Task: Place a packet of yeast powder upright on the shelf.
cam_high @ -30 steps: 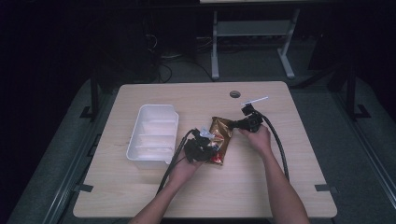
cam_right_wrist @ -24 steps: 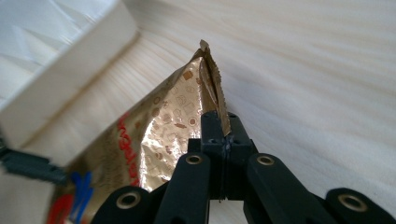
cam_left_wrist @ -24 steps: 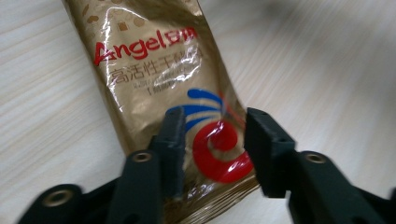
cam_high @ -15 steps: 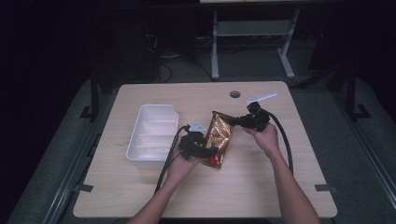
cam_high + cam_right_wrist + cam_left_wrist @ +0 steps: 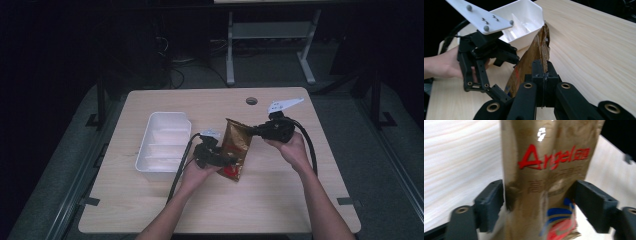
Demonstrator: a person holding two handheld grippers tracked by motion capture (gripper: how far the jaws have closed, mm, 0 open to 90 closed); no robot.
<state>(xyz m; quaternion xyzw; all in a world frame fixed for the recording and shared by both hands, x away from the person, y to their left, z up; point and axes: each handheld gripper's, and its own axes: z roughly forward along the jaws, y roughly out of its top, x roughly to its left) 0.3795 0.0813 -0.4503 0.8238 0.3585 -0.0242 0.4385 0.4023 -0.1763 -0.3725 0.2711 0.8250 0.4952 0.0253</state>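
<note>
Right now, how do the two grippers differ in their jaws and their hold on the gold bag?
The right gripper is shut on the gold bag's top edge; the left gripper has just been opening, its jaws beside the bag's lower part, not pressing. The right is higher above the table. Both are hand-held.

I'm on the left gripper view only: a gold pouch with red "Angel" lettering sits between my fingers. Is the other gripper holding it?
Observer: Yes. The right gripper is shut on the top edge of the pouch.
Operator: Where's the tray?
Observer: In the high view, the white tray stands on the table left of the left gripper, apart from the pouch.
Operator: How does the pouch lie?
Observer: Your jaws have just been opening with the pouch between them. In the high view it slants, with its top up at the right gripper and its bottom down by your left gripper.
</note>
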